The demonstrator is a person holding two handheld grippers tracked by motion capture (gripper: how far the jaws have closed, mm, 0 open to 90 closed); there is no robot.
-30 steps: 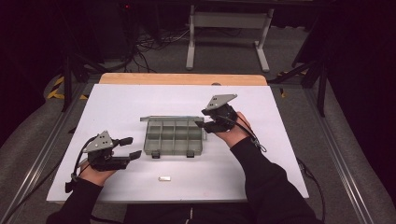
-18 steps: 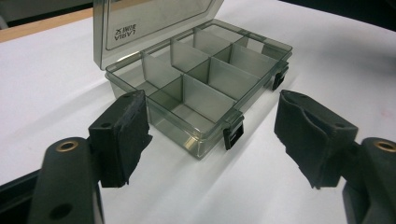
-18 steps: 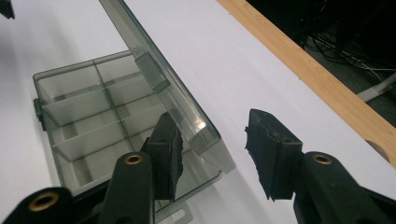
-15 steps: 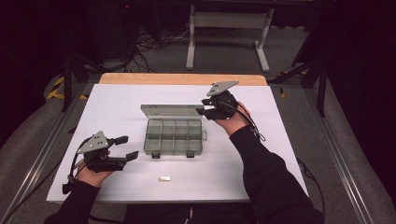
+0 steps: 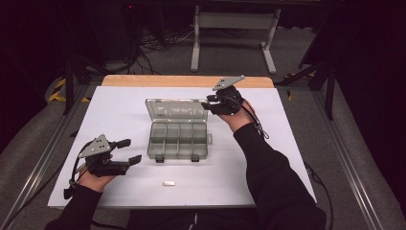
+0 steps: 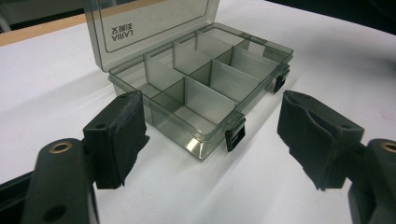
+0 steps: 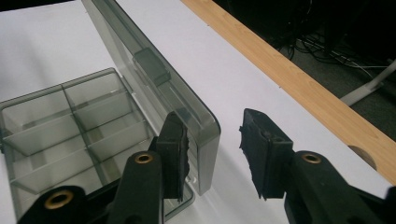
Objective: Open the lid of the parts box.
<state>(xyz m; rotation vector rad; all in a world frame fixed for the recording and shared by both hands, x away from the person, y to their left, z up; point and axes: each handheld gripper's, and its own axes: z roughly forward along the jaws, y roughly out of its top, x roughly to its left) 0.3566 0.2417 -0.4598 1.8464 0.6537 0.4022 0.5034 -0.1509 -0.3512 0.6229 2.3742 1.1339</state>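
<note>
Right gripper up at the far right corner of the raised lid, jaws parted and straddling that corner, one pad inside, one outside, nothing clamped yet. Lid edge running away from the gripper along the case's long side, standing almost upright off the back hinge. Below and to the inner pad's side, the smoky compartment case, open, trays apparently empty. Clearly the nearer hand for any lid work. Left gripper low and well short of the case's near left corner, jaws wide apart, empty, case dead ahead between the pads. Near table edge, apart from both, a small white piece.
</note>
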